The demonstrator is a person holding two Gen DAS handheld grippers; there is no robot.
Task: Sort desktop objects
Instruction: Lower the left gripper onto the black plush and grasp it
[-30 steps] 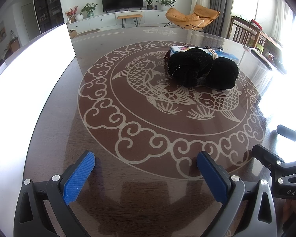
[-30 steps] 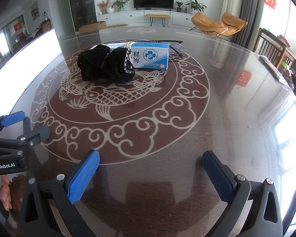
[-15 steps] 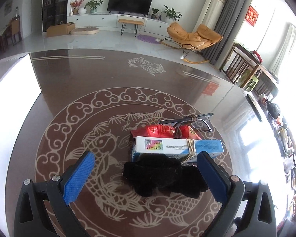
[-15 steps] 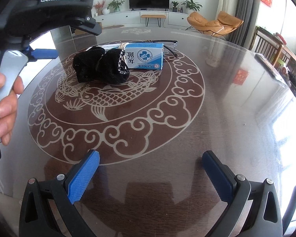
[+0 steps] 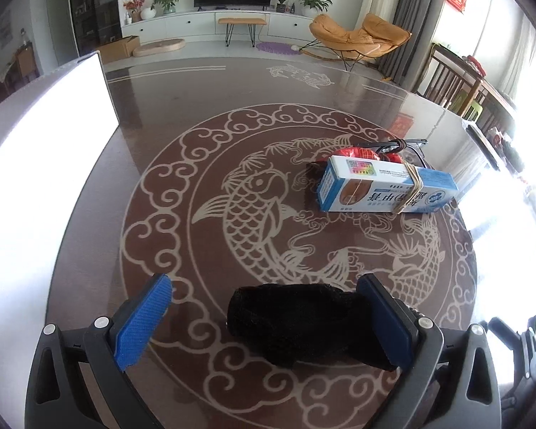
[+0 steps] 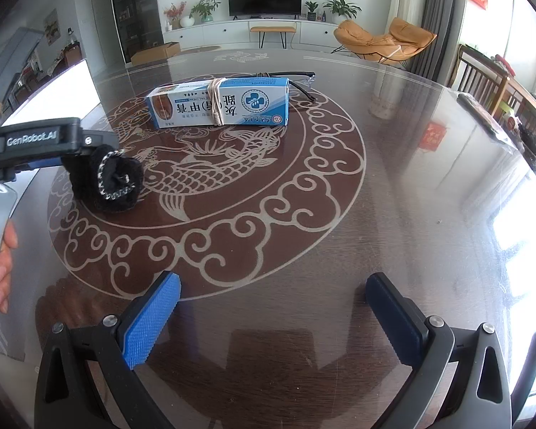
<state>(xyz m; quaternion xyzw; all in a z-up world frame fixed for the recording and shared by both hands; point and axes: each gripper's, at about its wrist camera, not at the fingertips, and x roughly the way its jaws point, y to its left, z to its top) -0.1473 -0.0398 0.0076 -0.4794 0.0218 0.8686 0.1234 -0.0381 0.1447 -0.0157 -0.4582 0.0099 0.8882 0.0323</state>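
A black fuzzy scrunchie [image 5: 303, 321] lies on the table between the fingers of my left gripper [image 5: 268, 318], against its right pad; the jaws stand wide open. The right wrist view shows the scrunchie [image 6: 107, 178] with a silver chain, under the left gripper body [image 6: 35, 143]. A blue and white box [image 5: 386, 189] bound with a rubber band lies further back; it also shows in the right wrist view [image 6: 219, 105]. A red packet [image 5: 357, 152] and black glasses [image 5: 403, 144] lie behind it. My right gripper [image 6: 271, 314] is open and empty over the near table.
The round brown table [image 6: 411, 178] has a fish pattern under glass. A bright white panel [image 5: 43, 164] stands along the left edge. Chairs [image 6: 489, 78] stand to the right of the table.
The left gripper has moved onto the scrunchie, which now lies apart from the box, nearer the table's left front. The right gripper has hardly moved.
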